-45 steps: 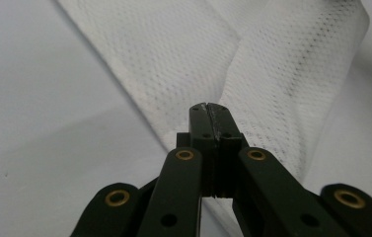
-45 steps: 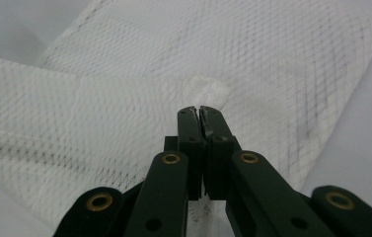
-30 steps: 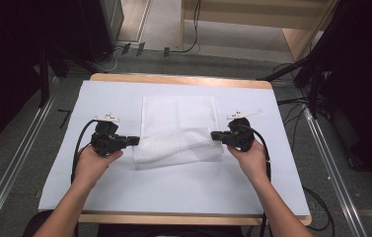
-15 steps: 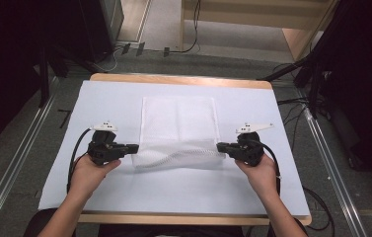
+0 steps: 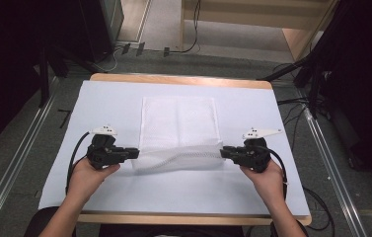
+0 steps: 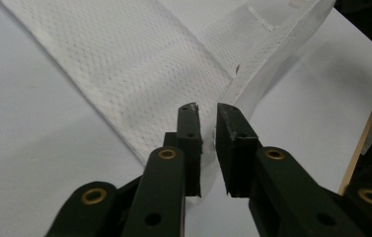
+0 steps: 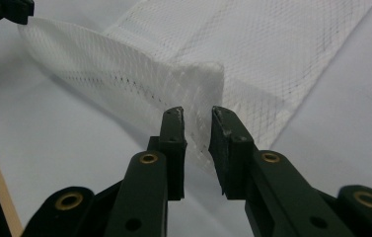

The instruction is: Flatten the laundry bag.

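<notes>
A white rectangular mesh fabric cloth (image 5: 179,129) lies at the centre of a white sheet (image 5: 109,98) that covers a rectangular wooden table (image 5: 178,79). The far portion of the cloth lies flat on the sheet. The near edge is raised off the sheet and stretched between the two grippers, forming a twisted band across the near side of the cloth.

The left gripper (image 5: 133,153) is held in the person's left hand (image 5: 89,174) at the near left corner of the cloth. In the left gripper view, the two black jaws stand close together with a thin fold of the cloth (image 6: 139,64) passing between them; the left gripper (image 6: 207,123) pinches this corner.

The right gripper (image 5: 224,153) is held in the person's right hand (image 5: 267,178) at the near right corner of the cloth. In the right gripper view, the right gripper (image 7: 197,123) has its jaws narrowly parted around a bunched fold of the cloth (image 7: 252,54), which it grips. The raised band of mesh runs from this fold toward the upper left of that view, where the left gripper (image 7: 7,10) holds its far end.

Both grippers point inward toward each other, level with the near edge of the cloth. A black cable (image 5: 73,158) trails from the left gripper toward the near edge of the table, and a grey three-cornered plate (image 5: 261,132) sits on top of the right gripper.
</notes>
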{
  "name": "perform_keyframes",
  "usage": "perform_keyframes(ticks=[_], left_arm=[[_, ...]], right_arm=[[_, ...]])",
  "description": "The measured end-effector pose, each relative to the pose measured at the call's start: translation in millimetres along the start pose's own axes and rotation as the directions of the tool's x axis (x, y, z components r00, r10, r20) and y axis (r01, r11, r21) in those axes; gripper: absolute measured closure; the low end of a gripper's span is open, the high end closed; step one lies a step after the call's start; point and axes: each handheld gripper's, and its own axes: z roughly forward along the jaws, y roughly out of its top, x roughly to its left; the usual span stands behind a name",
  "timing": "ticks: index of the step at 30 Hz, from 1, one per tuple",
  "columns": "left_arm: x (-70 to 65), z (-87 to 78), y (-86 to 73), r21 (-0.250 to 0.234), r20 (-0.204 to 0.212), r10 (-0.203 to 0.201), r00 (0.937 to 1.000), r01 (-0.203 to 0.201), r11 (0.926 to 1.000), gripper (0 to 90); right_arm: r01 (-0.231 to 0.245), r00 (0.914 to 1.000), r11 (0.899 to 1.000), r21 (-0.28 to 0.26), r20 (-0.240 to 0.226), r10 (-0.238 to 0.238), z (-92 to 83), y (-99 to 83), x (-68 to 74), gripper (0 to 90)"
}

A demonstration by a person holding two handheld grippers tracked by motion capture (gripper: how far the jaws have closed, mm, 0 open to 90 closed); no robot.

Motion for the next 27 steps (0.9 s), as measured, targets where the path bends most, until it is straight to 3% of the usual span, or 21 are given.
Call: perform_keyframes(ticks=[4, 10, 17, 21, 27], left_arm=[[0.4, -3.9, 0.8, -0.033, 0.021, -0.002, 0.9998, 0.002, 0.9994, 71.5], [2.6, -6.2, 1.7, -0.055, 0.026, -0.018, 0.9995, 0.020, 0.9983, 70.0], [3.0, 3.1, 2.2, 0.027, 0.034, -0.018, 0.9993, 0.017, 0.9995, 80.0], [-0.5, 0.9, 2.0, 0.026, 0.045, -0.007, 0.9990, 0.006, 0.9996, 85.8], [-2.0, -0.8, 1.1, 0.022, 0.052, -0.006, 0.9986, 0.005, 0.9998, 85.9]], right_arm=[[-0.003, 1.0000, 1.000, -0.016, 0.007, 0.003, -6.7, -3.4, -2.1, 69.9], [0.001, 0.9998, 0.998, -0.056, 0.021, 0.000, -15.8, -1.1, -5.7, 68.9], [-0.010, 0.9985, 0.999, -0.046, 0.053, 0.013, -13.8, 3.6, -10.6, 84.0], [-0.032, 0.9971, 0.999, -0.039, 0.067, 0.035, -11.8, 6.2, -17.3, 89.3], [-0.064, 0.9961, 0.998, -0.017, 0.059, 0.065, 4.2, 9.7, -29.1, 90.0]])
